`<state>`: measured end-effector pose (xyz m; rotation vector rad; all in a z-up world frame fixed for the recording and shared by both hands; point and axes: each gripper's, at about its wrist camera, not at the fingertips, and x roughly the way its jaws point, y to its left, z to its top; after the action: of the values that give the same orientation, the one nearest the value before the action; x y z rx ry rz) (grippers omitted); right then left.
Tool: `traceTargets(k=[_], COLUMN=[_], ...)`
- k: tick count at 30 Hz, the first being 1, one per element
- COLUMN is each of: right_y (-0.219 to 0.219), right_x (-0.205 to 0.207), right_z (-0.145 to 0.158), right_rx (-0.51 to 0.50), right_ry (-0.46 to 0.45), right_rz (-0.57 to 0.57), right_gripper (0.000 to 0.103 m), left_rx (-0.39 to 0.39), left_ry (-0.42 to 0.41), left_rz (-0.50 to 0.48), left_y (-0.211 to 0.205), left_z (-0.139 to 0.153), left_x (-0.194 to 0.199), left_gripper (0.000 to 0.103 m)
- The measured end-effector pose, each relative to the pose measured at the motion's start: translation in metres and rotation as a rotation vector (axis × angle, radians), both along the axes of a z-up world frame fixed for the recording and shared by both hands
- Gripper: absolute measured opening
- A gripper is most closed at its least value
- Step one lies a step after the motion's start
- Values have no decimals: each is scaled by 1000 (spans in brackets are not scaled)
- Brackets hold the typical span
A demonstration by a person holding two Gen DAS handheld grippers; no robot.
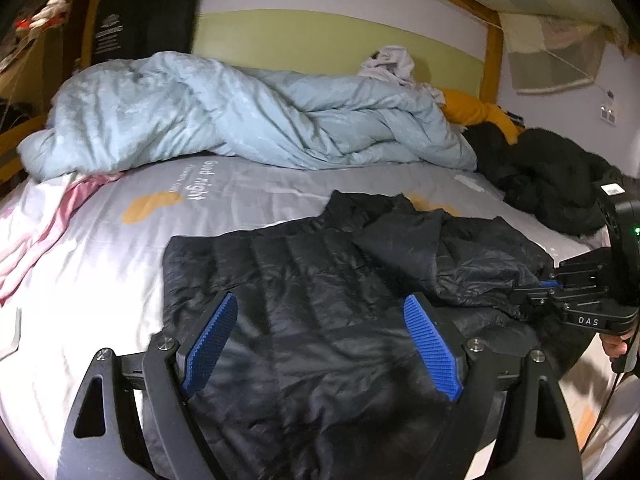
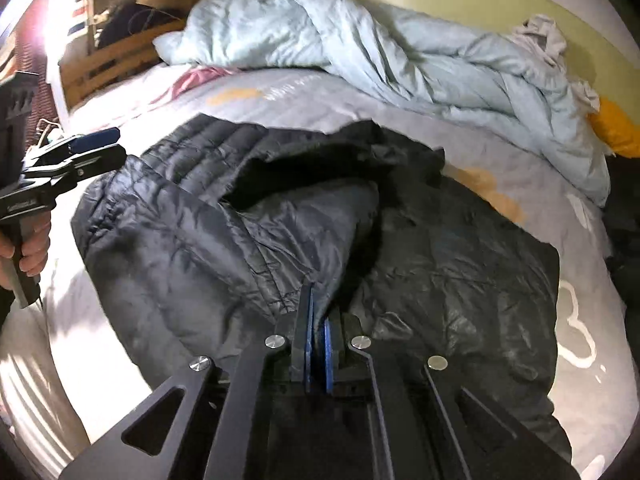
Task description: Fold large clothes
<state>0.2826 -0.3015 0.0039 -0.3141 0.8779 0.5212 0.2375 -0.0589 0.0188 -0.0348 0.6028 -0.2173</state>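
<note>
A black quilted puffer jacket point(image 1: 320, 280) lies spread on the bed, partly folded over itself; it also fills the right wrist view point(image 2: 280, 232). My left gripper point(image 1: 320, 312) is open, hovering just above the jacket's flat lower panel with nothing between its blue pads. My right gripper point(image 2: 319, 304) is shut on a raised fold of the jacket and lifts that edge. In the left wrist view the right gripper point(image 1: 540, 288) shows at the jacket's right side. In the right wrist view the left gripper point(image 2: 96, 146) shows at the far left, held by a hand.
A crumpled light-blue duvet point(image 1: 248, 116) lies across the head of the bed. A heap of black clothes point(image 1: 552, 184) and a yellow garment point(image 1: 476, 114) sit at the right. A pink striped cloth point(image 1: 48, 220) lies at the left. The grey printed sheet point(image 1: 256, 196) shows between duvet and jacket.
</note>
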Motion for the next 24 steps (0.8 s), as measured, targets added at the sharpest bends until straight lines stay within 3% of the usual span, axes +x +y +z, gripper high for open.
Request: traceTargets(k=[5,8,10,13,15,17,18,20,21,22,23,24], right_y=[4,8,6,2,-3,-10,-14,-21,-25,-30,-36,-42], right_x=[1,0,1,3,5,5,5,5,7,8,9,11], right_z=[-2,-4,-5,-1,3,8,10,16,19,22,25,29], right_rx=[-12,-24,-18,-15,-12,-16,-25,-35,-29,-16,7,35], right_ry=[10,6,15,18,9,-14,-31,-64,-69,-71,-72,-69], right_rz=[8,19,23,18,2,-29,-47,-77,-92,-111,-137,-161], right_gripper=[10,10,10,12,22,49,55,60,60,60,62,63], left_rx=[-107,-142,-58,102,130,101,100,76,52,25,-9,-29], left_ry=[66,149,235,292,260,224,214,193,192,205,226,229], left_rz=[-156,-256,-255,-214,-178,-147,-108,-42,-27,-29,-43,-45], left_y=[-30,-58,-85,-112,-111,-95,-81,-54,-39,-26,-14,-4], left_z=[4,2,-8,-27,-31,-28,-26,-19,-17,-17,-18,-16], left_x=[40,69,92,115,122,126,127,127,125,123,120,117], left_gripper=[85,85,85,83,74,74,74,64,43,13,1,2])
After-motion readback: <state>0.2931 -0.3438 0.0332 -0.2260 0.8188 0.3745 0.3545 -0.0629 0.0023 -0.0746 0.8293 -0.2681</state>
